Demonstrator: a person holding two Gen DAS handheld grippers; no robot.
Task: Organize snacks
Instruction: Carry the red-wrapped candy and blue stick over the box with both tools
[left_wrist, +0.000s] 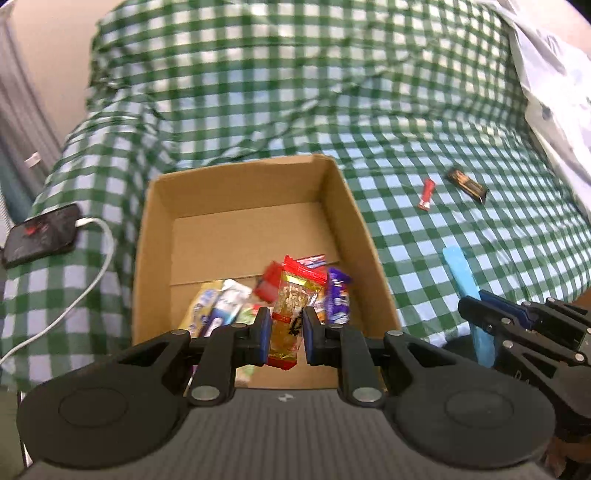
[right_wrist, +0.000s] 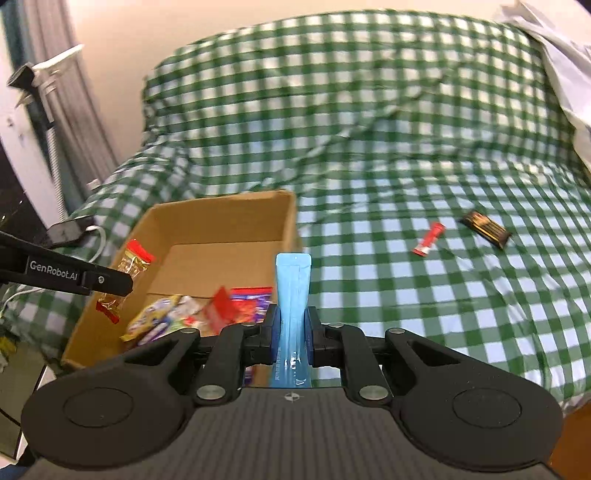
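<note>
Left gripper (left_wrist: 284, 326) is clamped on a clear packet with red ends (left_wrist: 293, 306), golden pieces showing through its film, held at lower centre of the left wrist frame above the cardboard box (left_wrist: 334, 206). Right gripper (right_wrist: 291, 334) pinches a pale blue stick sachet (right_wrist: 293, 291) (long, flat, standing upright between the pads) at centre of the right wrist frame, beside the box's right wall. Inside the box lie mixed wrappers (left_wrist: 221, 304), purple, red and white. On the green checked cloth (left_wrist: 443, 129), right of frame, rest a small red sachet (left_wrist: 426, 194) and a dark bar (left_wrist: 467, 184).
</note>
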